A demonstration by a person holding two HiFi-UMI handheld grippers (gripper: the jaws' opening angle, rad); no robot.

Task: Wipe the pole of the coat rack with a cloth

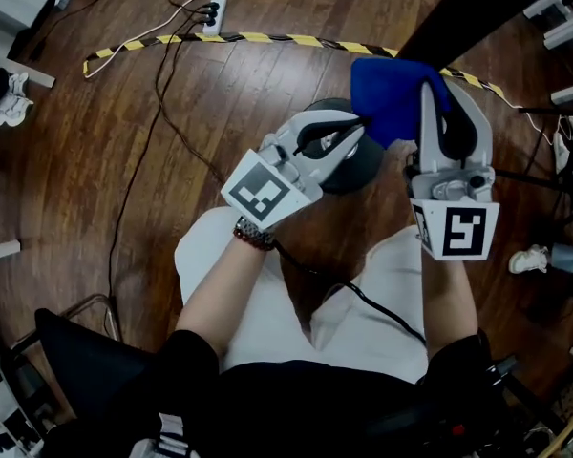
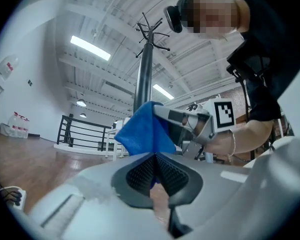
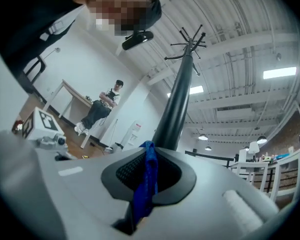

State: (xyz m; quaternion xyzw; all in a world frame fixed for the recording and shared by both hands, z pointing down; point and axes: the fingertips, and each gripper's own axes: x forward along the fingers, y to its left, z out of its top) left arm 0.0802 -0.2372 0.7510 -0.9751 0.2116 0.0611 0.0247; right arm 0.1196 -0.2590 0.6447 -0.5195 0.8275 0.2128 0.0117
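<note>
A blue cloth (image 1: 390, 98) is held between both grippers above the coat rack's dark round base (image 1: 365, 165). The black pole (image 1: 477, 8) rises from there toward the upper right. My left gripper (image 1: 355, 130) is shut on the cloth's left corner, with a sliver of blue between its pads (image 2: 140, 173). My right gripper (image 1: 428, 89) is shut on the cloth's right side, and a fold of cloth (image 3: 148, 176) hangs down through its jaws. The pole (image 2: 144, 74) stands just behind the cloth (image 2: 147, 129) in the left gripper view, and the pole (image 3: 177, 109) stands close ahead in the right gripper view.
A yellow-black floor strip (image 1: 239, 38) and a white power strip (image 1: 215, 12) with black cables lie beyond the base. A black chair (image 1: 76, 361) is at the lower left. White shoes (image 1: 10, 98) lie left. A seated person (image 3: 102, 109) is far off, and a railing (image 2: 85, 129) lies beyond.
</note>
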